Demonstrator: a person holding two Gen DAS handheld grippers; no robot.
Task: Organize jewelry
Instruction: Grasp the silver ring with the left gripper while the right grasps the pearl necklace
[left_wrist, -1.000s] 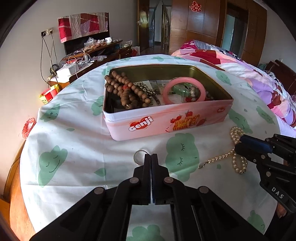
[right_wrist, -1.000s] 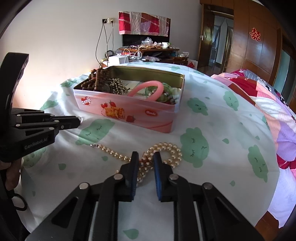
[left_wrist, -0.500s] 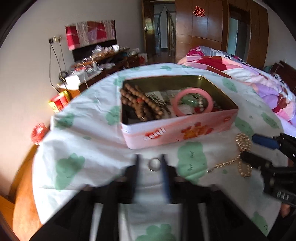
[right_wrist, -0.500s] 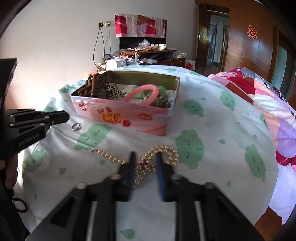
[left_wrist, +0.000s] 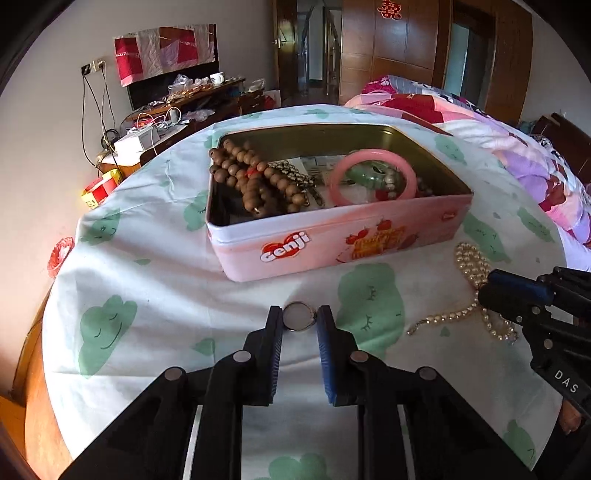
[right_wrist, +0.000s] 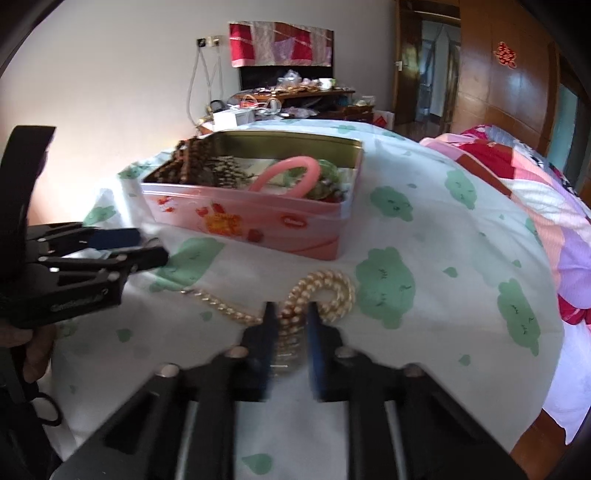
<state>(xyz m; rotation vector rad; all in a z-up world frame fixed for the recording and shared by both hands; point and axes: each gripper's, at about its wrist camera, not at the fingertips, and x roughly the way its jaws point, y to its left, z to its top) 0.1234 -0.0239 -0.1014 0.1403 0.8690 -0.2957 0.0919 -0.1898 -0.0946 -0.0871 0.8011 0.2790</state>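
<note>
Left gripper (left_wrist: 299, 320): we see the fingers (left_wrist: 273, 325) straddling a small metal ring (left_wrist: 298, 316) that lies flat on the counter (left_wrist: 155, 280), just in front of the pink tin (left_wrist: 332, 240). Its jaws have just been closing, with the ring between them. The pads sit at the ring's edges and look to be touching it, so we read this as grasping the ring.

Right gripper (right_wrist: 290, 321): the fingers (right_wrist: 267, 325) have just been closing too, and this view is blurred. A bunched strand of the pearl necklace (right_wrist: 325, 290) sits between them and fills the narrow gap, so we call it clamped on the necklace. The rest of the necklace lies on the cloth: a loop ahead of the fingers, a tail running left towards the other gripper.

The tin is open. Inside are brown wooden beads (left_wrist: 251, 177) at its left end, a pink bangle (left_wrist: 373, 177) towards the right with a green piece inside it, and a metal bead chain (left_wrist: 295, 175) between the two.

The two grippers are side by side, apart, both low over the cloud-print cloth.
</note>
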